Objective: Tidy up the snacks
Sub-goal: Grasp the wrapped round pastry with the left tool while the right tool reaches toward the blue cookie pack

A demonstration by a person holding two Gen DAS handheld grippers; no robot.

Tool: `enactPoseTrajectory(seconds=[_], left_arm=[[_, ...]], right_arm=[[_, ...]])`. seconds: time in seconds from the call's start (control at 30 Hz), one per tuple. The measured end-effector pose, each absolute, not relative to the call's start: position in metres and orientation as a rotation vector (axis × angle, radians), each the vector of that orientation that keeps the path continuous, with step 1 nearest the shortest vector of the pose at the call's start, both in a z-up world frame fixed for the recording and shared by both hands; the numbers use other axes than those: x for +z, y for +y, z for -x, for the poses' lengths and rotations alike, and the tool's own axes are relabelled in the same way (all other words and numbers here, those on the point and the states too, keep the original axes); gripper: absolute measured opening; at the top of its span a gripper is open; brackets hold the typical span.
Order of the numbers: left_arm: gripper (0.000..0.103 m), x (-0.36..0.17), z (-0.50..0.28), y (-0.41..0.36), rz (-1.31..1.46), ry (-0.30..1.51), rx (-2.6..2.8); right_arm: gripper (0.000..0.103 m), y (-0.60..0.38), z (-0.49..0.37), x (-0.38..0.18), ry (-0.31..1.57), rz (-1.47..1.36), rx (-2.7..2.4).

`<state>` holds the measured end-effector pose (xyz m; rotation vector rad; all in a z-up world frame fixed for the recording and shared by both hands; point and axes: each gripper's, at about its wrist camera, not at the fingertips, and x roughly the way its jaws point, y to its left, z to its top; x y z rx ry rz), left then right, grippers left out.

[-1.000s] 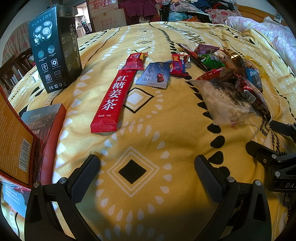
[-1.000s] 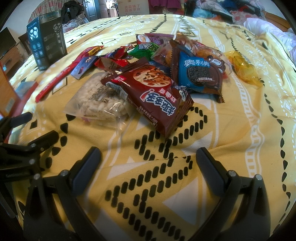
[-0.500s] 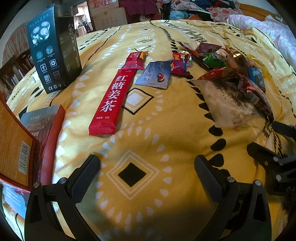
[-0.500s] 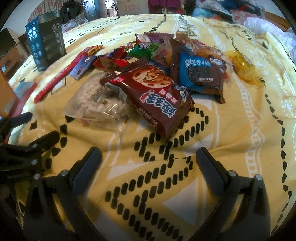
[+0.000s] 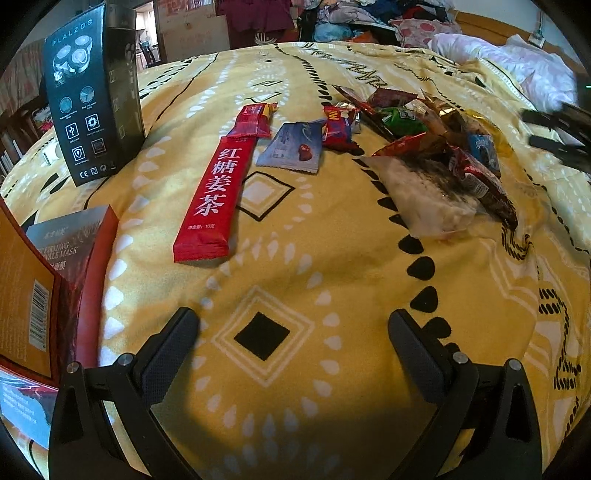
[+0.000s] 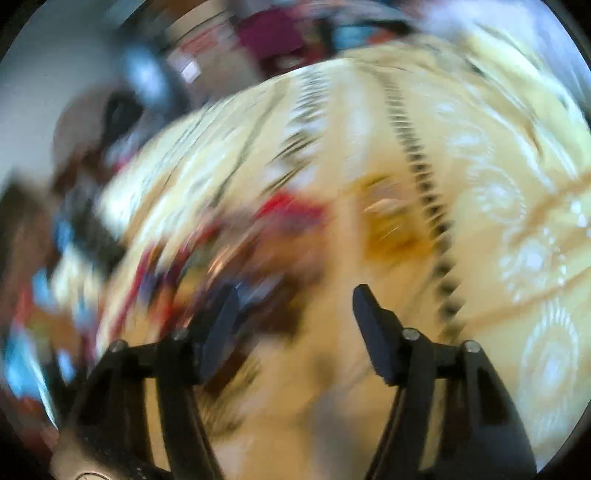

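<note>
Left gripper (image 5: 291, 332) low over the yellow patterned bedspread (image 5: 332, 280), jaws spread wide with nothing between them, only a black diamond of the pattern below. Long red sachet (image 5: 218, 192) with white Chinese characters flat on the bedspread, ahead and slightly left of the fingers, running lengthwise away from the camera. Small red wrapper (image 5: 255, 120) touching its far end. Grey-blue sachet (image 5: 293, 147) just beside the red one on its right, a red-and-yellow candy pack (image 5: 338, 127) touching its far right corner. Heap of snacks (image 5: 436, 155) farther right, toward the bedspread's right edge: a clear bag of pale pieces (image 5: 424, 199) at the near side, a dark red packet (image 5: 480, 181) partly over it, a green packet (image 5: 404, 120) and foil wrappers behind. Tall black box (image 5: 92, 96) upright near the left edge. Orange carton (image 5: 26, 302) and dark red mask box (image 5: 70, 258) at the near left corner. Pile of clothes (image 5: 369, 18) beyond the far edge.

Right gripper (image 6: 291, 314) with jaws parted, narrower than the left pair, nothing clamped. Right wrist view heavily smeared; only a blur of coloured wrappers left of the fingers and something amber (image 6: 391, 229) ahead discernible. Right gripper also visible, blurred, at the right margin of the left wrist view, above the heap.
</note>
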<state>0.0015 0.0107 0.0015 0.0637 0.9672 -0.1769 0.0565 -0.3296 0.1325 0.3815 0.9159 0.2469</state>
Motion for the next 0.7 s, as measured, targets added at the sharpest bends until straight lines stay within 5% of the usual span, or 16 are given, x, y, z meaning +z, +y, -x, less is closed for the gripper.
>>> enactPoseTrajectory(seconds=[0.27, 0.53, 0.7], left_arm=[[0.103, 0.005, 0.003, 0.021, 0.003, 0.945, -0.212], [0.103, 0.005, 0.000, 0.026, 0.048, 0.935, -0.229], [0.103, 0.007, 0.001, 0.025, 0.051, 0.935, -0.232]], right_arm=[[0.054, -0.382, -0.182, 0.051, 0.924, -0.782, 0.418], [0.060, -0.268, -0.236, 0.037, 1.046, -0.651, 0.789], [0.082, -0.174, -0.218, 0.045, 1.140, -0.425, 0.980]])
